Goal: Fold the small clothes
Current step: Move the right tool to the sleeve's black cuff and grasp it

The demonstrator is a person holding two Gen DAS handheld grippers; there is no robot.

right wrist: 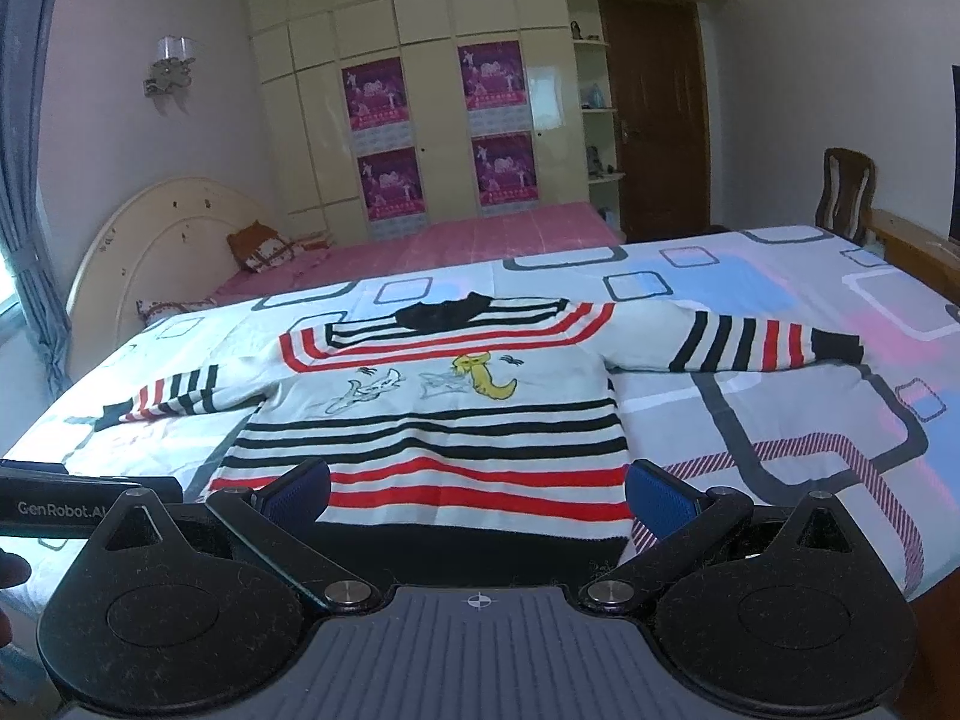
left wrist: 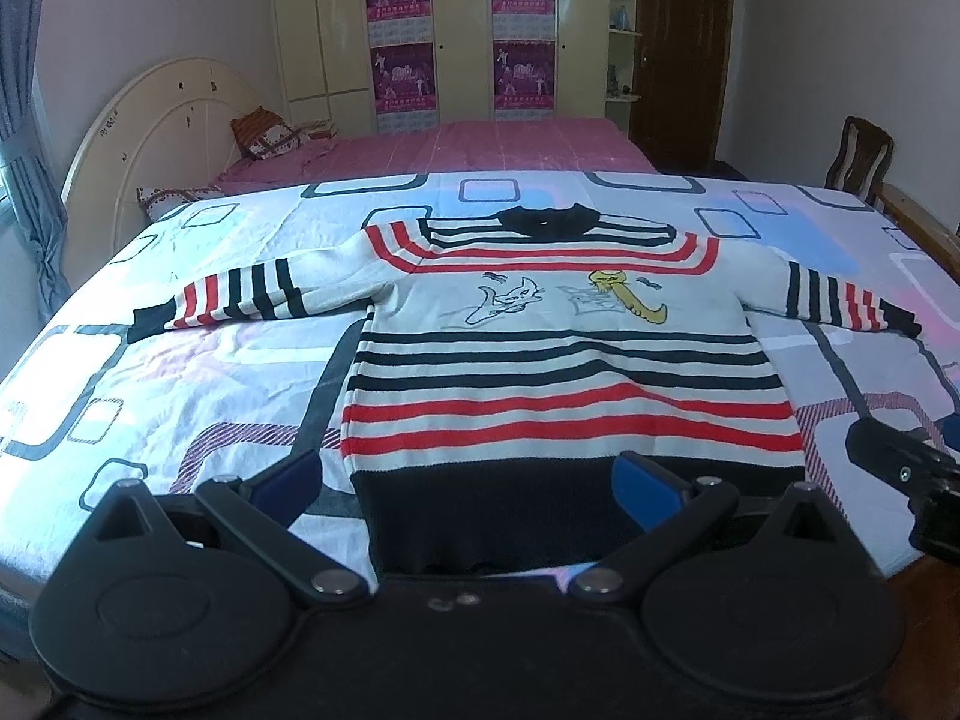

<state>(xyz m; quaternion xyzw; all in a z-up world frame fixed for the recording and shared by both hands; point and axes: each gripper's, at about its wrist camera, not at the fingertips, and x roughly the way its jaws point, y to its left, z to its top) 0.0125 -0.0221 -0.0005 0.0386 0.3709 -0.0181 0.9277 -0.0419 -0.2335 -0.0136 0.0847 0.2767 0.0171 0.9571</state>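
Note:
A small striped sweater (left wrist: 558,372) lies flat on the bed, front up, sleeves spread to both sides, black collar at the far end, black hem nearest me. It also shows in the right wrist view (right wrist: 444,438). My left gripper (left wrist: 474,480) is open and empty, hovering at the hem's left part. My right gripper (right wrist: 480,495) is open and empty, hovering at the hem's right part. The right gripper's body shows at the right edge of the left wrist view (left wrist: 900,462). The left gripper's body shows at the left edge of the right wrist view (right wrist: 66,504).
The sweater rests on a patterned sheet (left wrist: 198,396) over the near bed. A second bed with a pink cover (left wrist: 480,144) and pillows (left wrist: 270,132) stands behind. A wardrobe (left wrist: 456,24), a door (left wrist: 684,48) and a wooden chair (left wrist: 858,156) line the far side.

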